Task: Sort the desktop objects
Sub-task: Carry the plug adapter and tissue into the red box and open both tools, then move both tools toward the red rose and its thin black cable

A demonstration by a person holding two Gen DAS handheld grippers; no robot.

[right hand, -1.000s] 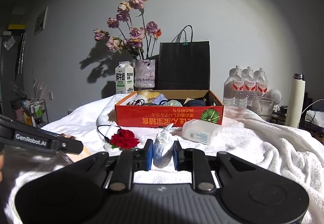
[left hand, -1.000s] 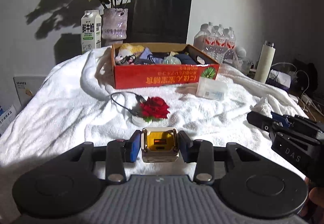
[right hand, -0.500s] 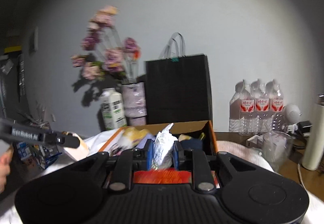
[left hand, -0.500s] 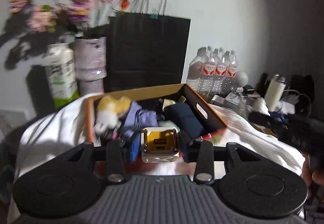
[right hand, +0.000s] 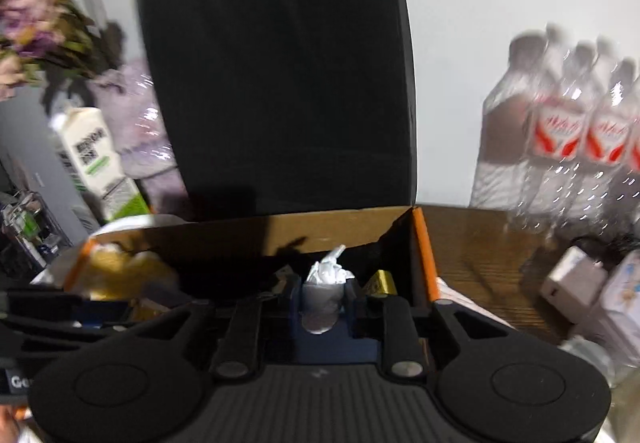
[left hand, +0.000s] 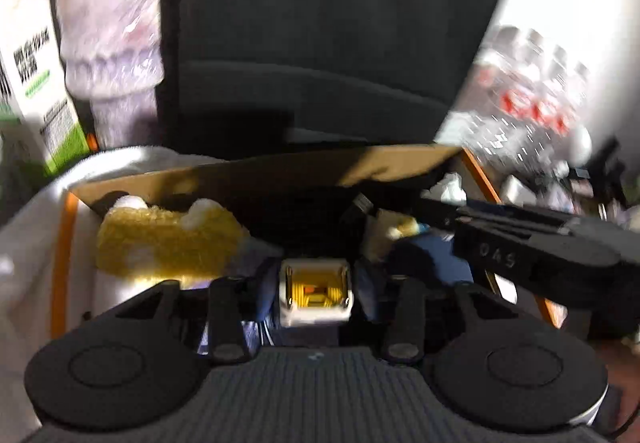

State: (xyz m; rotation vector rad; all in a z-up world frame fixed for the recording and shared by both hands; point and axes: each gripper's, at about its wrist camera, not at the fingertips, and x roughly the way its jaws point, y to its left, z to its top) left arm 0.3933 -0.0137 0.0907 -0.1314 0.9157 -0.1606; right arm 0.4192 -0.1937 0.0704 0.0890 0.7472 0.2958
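My left gripper (left hand: 316,293) is shut on a small yellow and white charger block (left hand: 316,289) and holds it over the open cardboard box (left hand: 280,171). My right gripper (right hand: 323,303) is shut on a crumpled white tissue wad (right hand: 325,295) and holds it over the right end of the same box (right hand: 420,243). The right gripper's body shows at the right of the left wrist view (left hand: 532,243). A yellow plush toy (left hand: 168,239) and dark blue items (left hand: 432,255) lie in the box.
A black paper bag (right hand: 276,83) stands right behind the box. A milk carton (right hand: 96,167) and a vase of flowers (left hand: 112,39) stand at the back left. Water bottles (right hand: 572,131) stand at the back right on the wooden table (right hand: 480,243).
Both grippers have moved forward from above the white towel to over the box, each still holding its object. The rose and the packet on the towel have left the view.
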